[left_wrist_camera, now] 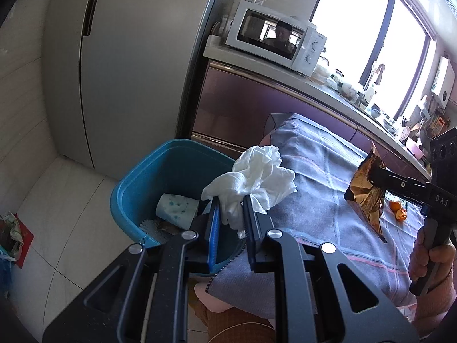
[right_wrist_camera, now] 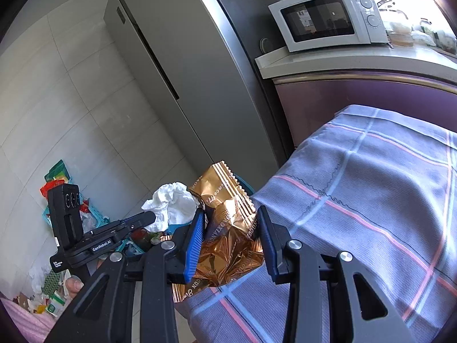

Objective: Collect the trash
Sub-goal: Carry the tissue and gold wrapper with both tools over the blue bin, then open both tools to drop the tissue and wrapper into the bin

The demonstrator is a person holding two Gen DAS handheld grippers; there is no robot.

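The left hand-held gripper is clamping a crumpled white paper towel between its fingers, holding it over the near rim of a blue plastic bin that is standing on the tiled floor just beside the cloth-covered tabletop. Inside the bin, a white paper cup with blue specks is lying on its side among other scraps. The right hand-held gripper is gripping a crinkled gold foil snack wrapper, its fingers pressing in on either side of it, above the edge of the tabletop where the lavender plaid cloth is hanging over. In the left wrist view that wrapper is hanging from the right hand-held gripper above the cloth, with orange peel lying on the tabletop just beyond it. A silver refrigerator is standing behind the bin, and a white microwave is sitting on the kitchen counter next to it. Bags and packaging are sitting piled on the floor against the tiled wall.
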